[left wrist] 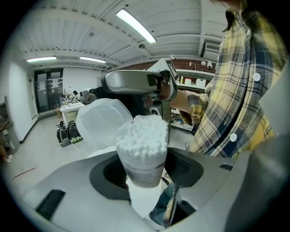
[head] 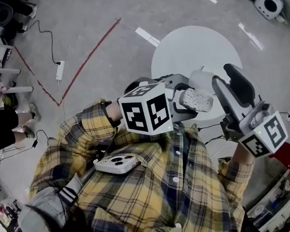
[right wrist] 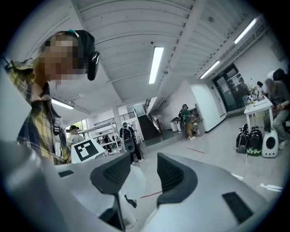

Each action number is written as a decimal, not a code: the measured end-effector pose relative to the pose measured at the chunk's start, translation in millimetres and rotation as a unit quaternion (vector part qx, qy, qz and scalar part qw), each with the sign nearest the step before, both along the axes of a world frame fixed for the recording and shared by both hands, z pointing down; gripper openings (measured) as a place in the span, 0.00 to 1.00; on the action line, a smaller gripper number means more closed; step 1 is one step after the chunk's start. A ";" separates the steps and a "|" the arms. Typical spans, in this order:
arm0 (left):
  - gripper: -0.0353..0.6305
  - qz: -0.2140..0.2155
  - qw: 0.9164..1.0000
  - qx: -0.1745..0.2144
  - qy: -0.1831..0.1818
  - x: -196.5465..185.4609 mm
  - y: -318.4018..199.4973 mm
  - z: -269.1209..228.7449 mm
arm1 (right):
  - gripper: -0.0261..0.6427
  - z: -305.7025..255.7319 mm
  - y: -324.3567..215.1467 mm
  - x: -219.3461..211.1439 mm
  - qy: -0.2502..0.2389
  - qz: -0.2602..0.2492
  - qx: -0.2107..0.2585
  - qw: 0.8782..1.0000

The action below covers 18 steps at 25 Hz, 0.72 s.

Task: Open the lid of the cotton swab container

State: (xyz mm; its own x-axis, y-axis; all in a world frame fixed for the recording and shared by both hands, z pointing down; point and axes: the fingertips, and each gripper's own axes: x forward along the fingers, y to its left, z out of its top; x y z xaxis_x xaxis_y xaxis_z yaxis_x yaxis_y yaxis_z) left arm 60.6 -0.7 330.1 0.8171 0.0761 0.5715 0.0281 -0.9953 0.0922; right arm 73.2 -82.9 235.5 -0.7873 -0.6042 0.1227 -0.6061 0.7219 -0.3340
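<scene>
Currently the left gripper (left wrist: 144, 171) clamps the upright cotton swab container (left wrist: 142, 156); its opened lid (left wrist: 100, 121) lies just beside the right gripper's (head: 220, 74) parted jaws.

Narrow gap between clear plastic swab container (left wrist: 142, 152) and right tool (head: 224, 77) overhead; translucent white lid (left wrist: 102, 124) and yellow plaid shirt (left wrist: 240, 90) on either side.

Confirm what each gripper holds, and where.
Left gripper: fingers clamp the cotton swab container around its lower body, lid flipped open. Right gripper: fingers apart, holding nothing.
</scene>
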 end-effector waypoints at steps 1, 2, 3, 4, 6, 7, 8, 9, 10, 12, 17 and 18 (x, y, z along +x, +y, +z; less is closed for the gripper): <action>0.42 -0.004 1.000 0.001 0.001 -0.7 -3.0 -0.4 | 0.33 -3.2 -0.5 3.2 0.003 0.010 0.007 1.000; 0.42 -0.008 1.000 0.002 0.002 -1.2 -6.2 -0.8 | 0.33 -5.6 -0.9 6.4 0.007 0.022 0.014 1.000; 0.42 -0.013 1.000 0.002 0.003 -1.8 -9.5 -1.1 | 0.33 -7.2 -0.9 9.7 0.012 0.034 0.020 0.999; 0.42 -0.018 1.000 0.002 0.003 -2.3 -12.8 -1.2 | 0.32 -8.3 -0.6 12.7 0.018 0.045 0.025 0.998; 0.42 -0.027 1.000 0.003 0.004 -3.7 -18.6 -1.2 | 0.31 -9.4 2.3 17.3 0.029 0.067 0.035 0.997; 0.42 -0.031 0.999 0.004 0.005 -4.4 -20.6 -1.1 | 0.31 -9.2 4.9 19.5 0.032 0.076 0.038 0.996; 0.42 -0.035 0.999 0.005 0.005 -4.8 -22.0 -0.8 | 0.30 -8.3 7.9 21.9 0.033 0.085 0.039 0.995; 0.42 -0.039 0.999 0.005 0.006 -4.9 -23.2 -0.5 | 0.30 -6.6 11.0 24.4 0.033 0.092 0.039 0.994; 0.42 -0.044 0.999 0.006 0.007 -4.9 -24.6 -0.5 | 0.29 -4.5 13.7 26.5 0.034 0.098 0.038 0.994; 0.42 -0.053 0.999 0.008 0.010 -6.2 -28.8 -2.3 | 0.28 0.2 16.8 29.0 0.040 0.108 0.035 0.993; 0.42 -0.072 0.997 0.008 0.014 -15.1 -36.7 -5.6 | 0.18 7.1 22.0 29.2 0.067 0.149 0.052 0.985; 0.42 -0.076 0.997 0.009 0.018 -15.4 -37.5 -6.3 | 0.15 8.7 23.2 29.1 0.070 0.155 0.054 0.984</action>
